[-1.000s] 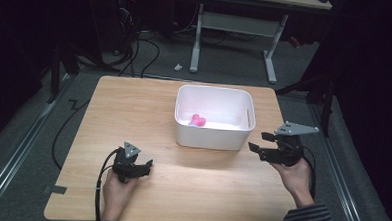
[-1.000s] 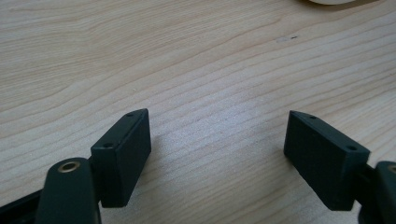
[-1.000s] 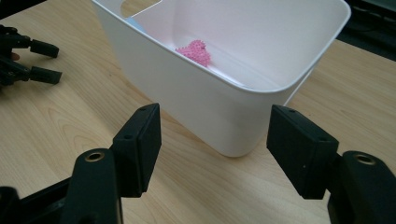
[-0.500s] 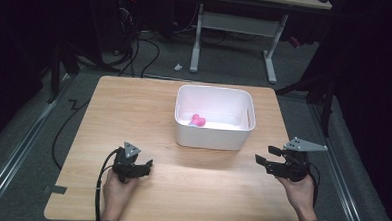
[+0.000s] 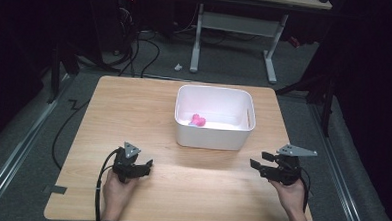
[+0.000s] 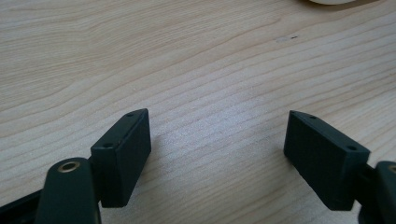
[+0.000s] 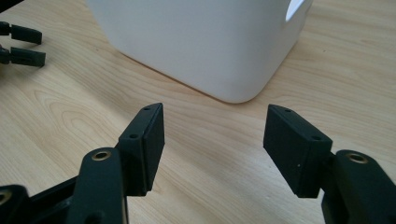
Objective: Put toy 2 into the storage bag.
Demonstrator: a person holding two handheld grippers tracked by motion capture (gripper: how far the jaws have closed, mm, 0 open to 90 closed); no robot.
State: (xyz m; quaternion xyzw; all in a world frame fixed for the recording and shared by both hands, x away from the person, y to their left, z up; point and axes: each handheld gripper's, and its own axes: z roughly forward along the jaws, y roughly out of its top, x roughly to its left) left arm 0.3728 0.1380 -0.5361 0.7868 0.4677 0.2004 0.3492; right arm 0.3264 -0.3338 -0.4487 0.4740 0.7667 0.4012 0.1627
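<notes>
Dim room, cables on the floor, a wooden table lit in the middle. White bin near the far centre, with a pink toy lying inside on its floor toward the left wall. Looks like a rest pose after a drop — or a pause ahead of the next reach. To do it well: keep both tools low and level, clear of the bin wall, wrists relaxed, cables out from under the hands.

Left gripper at the near left, well apart from the bin; seen in the left gripper view with jaws spread wide, nothing between them, bare wood beneath. Right gripper at the near right, near the bin's corner but not touching; in the right gripper view jaws wide too — empty, pointing at the bin.
</notes>
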